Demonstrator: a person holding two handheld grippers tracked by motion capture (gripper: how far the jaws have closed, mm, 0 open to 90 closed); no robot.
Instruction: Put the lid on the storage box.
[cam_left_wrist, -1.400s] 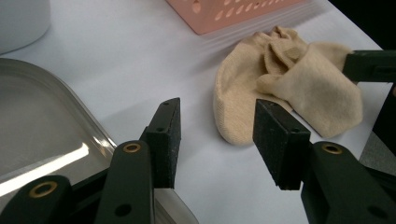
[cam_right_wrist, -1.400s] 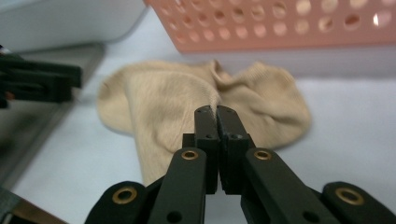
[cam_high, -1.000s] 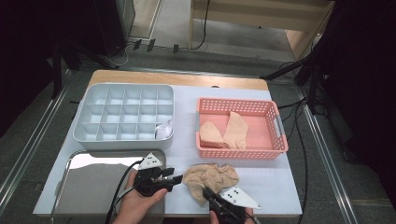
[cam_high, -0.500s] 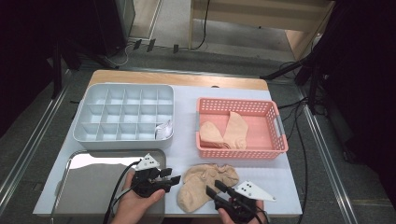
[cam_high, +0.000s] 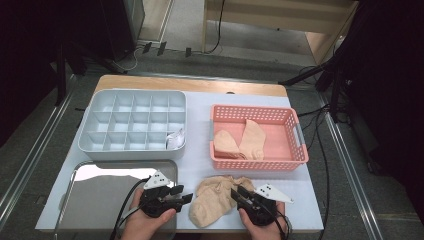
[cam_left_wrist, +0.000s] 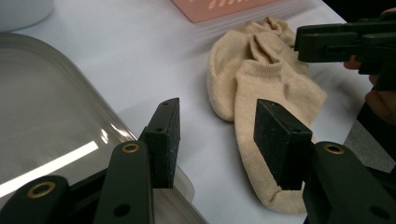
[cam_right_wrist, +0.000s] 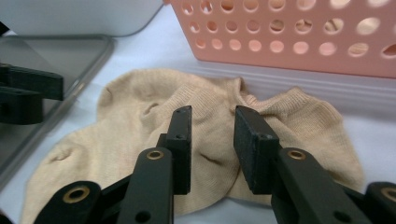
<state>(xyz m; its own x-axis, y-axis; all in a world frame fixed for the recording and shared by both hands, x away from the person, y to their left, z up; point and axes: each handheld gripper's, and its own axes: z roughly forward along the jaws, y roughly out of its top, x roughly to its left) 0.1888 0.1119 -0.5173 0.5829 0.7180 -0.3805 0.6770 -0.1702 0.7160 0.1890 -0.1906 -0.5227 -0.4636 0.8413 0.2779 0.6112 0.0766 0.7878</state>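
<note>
The tabletop (cam_high: 200, 167) is carrying, from biggest down, a steel tray (cam_high: 100, 195) at the lower left of the high view, a grey divider box (cam_high: 132, 122) above it, and a pink basket (cam_high: 257, 137) at centre right that is already holding two socks. The socks (cam_high: 217, 200) in hand are lying bunched in the lower middle, on the bare tabletop between tray and basket, overlapping one another.

The right claw (cam_high: 240, 194) is hovering over the middle of the heap with its jaws parted a little and nothing between them. Because the pieces are overlapping there, I judge a pinch here is likely catching both layers, or only a loose fold that is slipping free on the lift.

The left claw (cam_high: 182, 195) is standing wide open and empty at the tray's right edge, just beside the socks' toe end. Its lower jaw is sitting close to the tray rim, so a low sweep risks knocking the tray rather than taking cloth.
</note>
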